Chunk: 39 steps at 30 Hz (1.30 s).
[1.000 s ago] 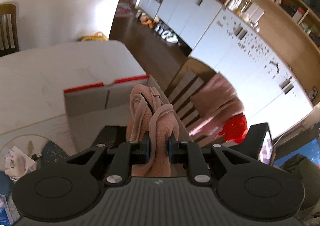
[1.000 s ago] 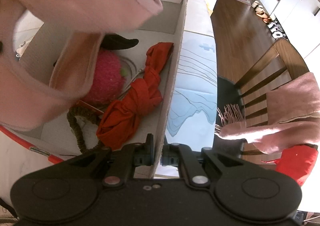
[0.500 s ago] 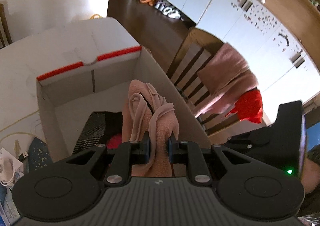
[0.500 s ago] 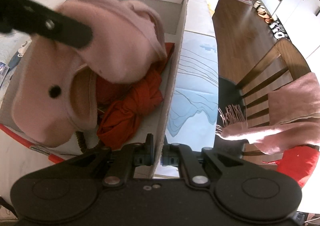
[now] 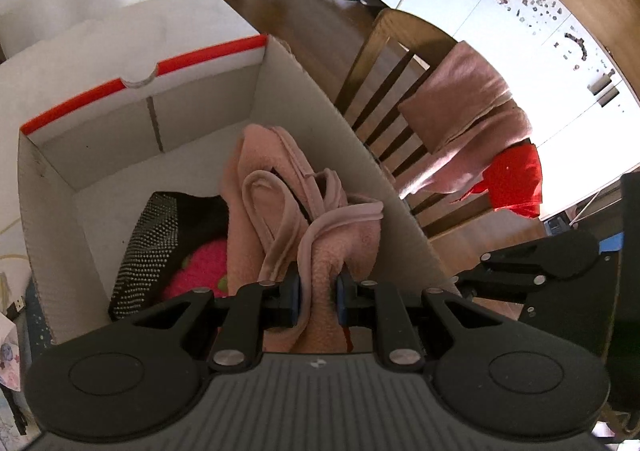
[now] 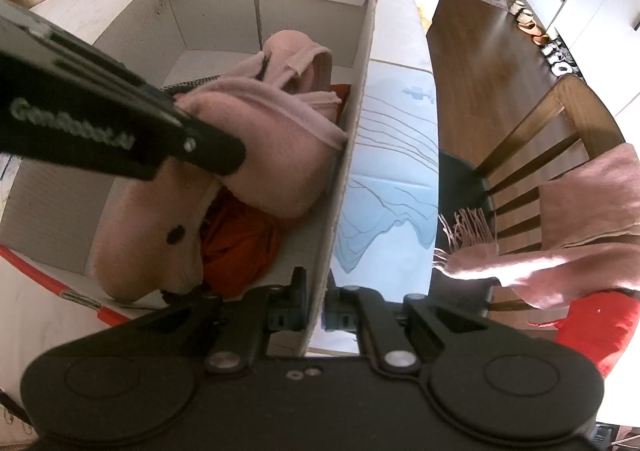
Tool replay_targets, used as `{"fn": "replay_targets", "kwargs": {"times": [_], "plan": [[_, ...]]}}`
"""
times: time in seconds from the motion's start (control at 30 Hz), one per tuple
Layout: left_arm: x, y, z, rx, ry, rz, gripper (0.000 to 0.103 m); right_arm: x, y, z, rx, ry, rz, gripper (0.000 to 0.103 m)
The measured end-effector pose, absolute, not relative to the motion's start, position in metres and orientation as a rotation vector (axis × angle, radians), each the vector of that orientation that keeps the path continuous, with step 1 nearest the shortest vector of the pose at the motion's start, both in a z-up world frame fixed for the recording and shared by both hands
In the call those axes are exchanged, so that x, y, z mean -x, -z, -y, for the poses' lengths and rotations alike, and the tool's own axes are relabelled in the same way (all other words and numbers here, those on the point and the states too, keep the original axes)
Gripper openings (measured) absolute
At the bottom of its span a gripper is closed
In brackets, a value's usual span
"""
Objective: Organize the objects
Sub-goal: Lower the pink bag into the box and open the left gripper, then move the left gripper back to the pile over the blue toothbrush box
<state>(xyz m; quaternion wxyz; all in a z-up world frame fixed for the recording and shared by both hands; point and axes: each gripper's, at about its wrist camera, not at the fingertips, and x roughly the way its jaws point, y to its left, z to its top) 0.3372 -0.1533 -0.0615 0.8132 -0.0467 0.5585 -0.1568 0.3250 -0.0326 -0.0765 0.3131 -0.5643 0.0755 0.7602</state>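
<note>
My left gripper is shut on a pink fleece garment and holds it down inside a white cardboard box with a red rim. In the right wrist view the garment lies on a red-orange cloth in the box, with the left gripper's body across it. My right gripper is shut on the box's right side wall. A black dotted item and a bright pink knitted thing also sit in the box.
The box stands on a white table with a blue-and-white mat beside it. A wooden chair at the right carries a pink scarf and a red cloth. White cabinets line the far wall.
My left gripper has lowered the pink garment from above the box down into it, onto the red-orange cloth. My right gripper has stayed clamped on the box wall.
</note>
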Motion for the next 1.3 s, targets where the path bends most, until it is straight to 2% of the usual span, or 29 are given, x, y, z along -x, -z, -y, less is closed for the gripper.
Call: {"fn": "replay_targets", "kwargs": {"times": [0.17, 0.27, 0.37, 0.43, 0.53, 1.3], "plan": [[-0.337, 0.066, 0.152, 0.113, 0.346, -1.201, 0.017, -0.325, 0.077, 0.032, 1.487, -2.006, -0.204, 0.006], [-0.337, 0.068, 0.149, 0.129, 0.346, -1.212, 0.023, -0.325, 0.077, 0.032, 1.486, -2.006, -0.204, 0.006], [-0.336, 0.069, 0.146, 0.15, 0.347, -1.21, 0.034, -0.326, 0.076, 0.031, 1.484, -2.006, -0.206, 0.006], [-0.334, 0.068, 0.146, 0.161, 0.358, -1.199, 0.051, -0.326, 0.076, 0.031, 1.484, -2.006, -0.205, 0.006], [-0.33, 0.064, 0.148, 0.158, 0.37, -1.181, 0.061, -0.326, 0.076, 0.031, 1.485, -2.005, -0.203, 0.006], [-0.283, 0.006, 0.111, 0.138, 0.39, -1.077, 0.064, -0.327, 0.071, 0.033, 1.502, -1.99, -0.174, 0.005]]}}
